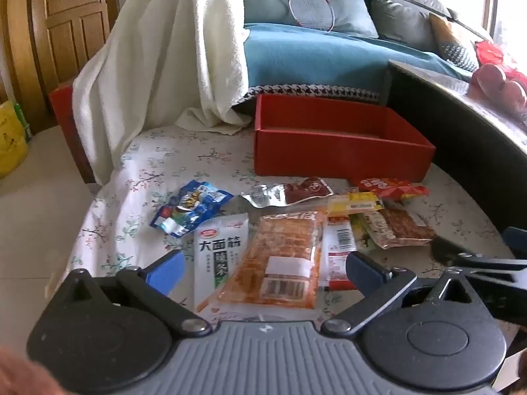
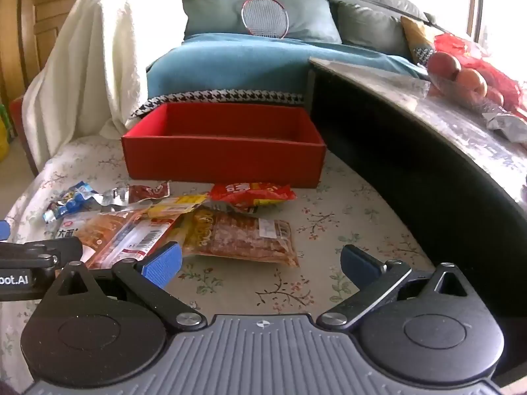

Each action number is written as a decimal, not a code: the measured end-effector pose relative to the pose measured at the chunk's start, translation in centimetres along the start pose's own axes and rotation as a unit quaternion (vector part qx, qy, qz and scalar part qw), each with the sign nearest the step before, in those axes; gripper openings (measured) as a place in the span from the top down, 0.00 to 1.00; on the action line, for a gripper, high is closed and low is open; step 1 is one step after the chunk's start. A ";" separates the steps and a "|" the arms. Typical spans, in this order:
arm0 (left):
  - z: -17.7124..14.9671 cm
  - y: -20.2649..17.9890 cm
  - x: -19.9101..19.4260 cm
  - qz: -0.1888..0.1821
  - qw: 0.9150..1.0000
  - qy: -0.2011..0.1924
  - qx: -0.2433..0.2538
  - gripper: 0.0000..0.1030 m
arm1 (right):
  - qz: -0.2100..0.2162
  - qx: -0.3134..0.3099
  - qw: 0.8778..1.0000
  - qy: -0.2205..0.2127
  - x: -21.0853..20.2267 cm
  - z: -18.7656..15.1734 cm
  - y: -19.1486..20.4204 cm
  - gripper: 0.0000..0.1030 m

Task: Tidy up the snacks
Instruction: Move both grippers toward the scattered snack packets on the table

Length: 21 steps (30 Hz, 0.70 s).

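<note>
Several snack packets lie scattered on a floral cloth in front of an empty red box (image 1: 342,151) (image 2: 224,158). Among them are a blue packet (image 1: 191,210) (image 2: 70,199), a white packet with dark lettering (image 1: 219,256), an orange clear packet (image 1: 283,260), a brown clear packet (image 1: 398,227) (image 2: 243,237) and a red packet (image 1: 388,187) (image 2: 252,194). My left gripper (image 1: 265,268) hangs open just above the white and orange packets. My right gripper (image 2: 260,265) stands open over bare cloth, with the brown packet just beyond it.
A dark raised counter (image 2: 411,151) with apples (image 2: 457,72) walls off the right side. Behind the box are a blue-covered sofa (image 1: 313,56), a white blanket (image 1: 158,52) and a badminton racket (image 2: 263,16). The cloth's left edge drops to a tiled floor (image 1: 36,197).
</note>
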State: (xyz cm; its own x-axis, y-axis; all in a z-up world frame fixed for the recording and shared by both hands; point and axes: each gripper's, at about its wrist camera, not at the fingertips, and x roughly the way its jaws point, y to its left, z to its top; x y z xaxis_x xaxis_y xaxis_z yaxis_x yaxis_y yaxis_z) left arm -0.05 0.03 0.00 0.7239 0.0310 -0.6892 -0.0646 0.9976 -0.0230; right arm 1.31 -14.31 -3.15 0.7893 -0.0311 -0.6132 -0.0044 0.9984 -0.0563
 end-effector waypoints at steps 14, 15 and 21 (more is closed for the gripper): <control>-0.7 0.7 0.6 0.012 1.000 0.025 0.001 0.04 | -0.010 -0.012 1.000 -0.020 -2.1 -0.5 1.3 0.00; -0.7 0.7 0.7 0.011 1.000 0.026 0.001 0.04 | -0.008 -0.012 1.000 -0.018 -2.0 -0.5 1.5 0.00; -0.8 0.4 0.9 0.014 0.999 0.028 0.004 0.04 | -0.007 -0.015 1.000 -0.012 -1.8 -0.6 1.5 0.00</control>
State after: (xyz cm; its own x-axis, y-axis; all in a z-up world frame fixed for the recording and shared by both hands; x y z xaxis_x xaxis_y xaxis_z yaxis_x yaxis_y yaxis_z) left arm 0.00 0.38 -1.17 0.6820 0.0561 -0.7292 -0.0788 0.9969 0.0029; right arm -0.46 -12.74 -2.61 0.8035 -0.0443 -0.5936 -0.0109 0.9960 -0.0891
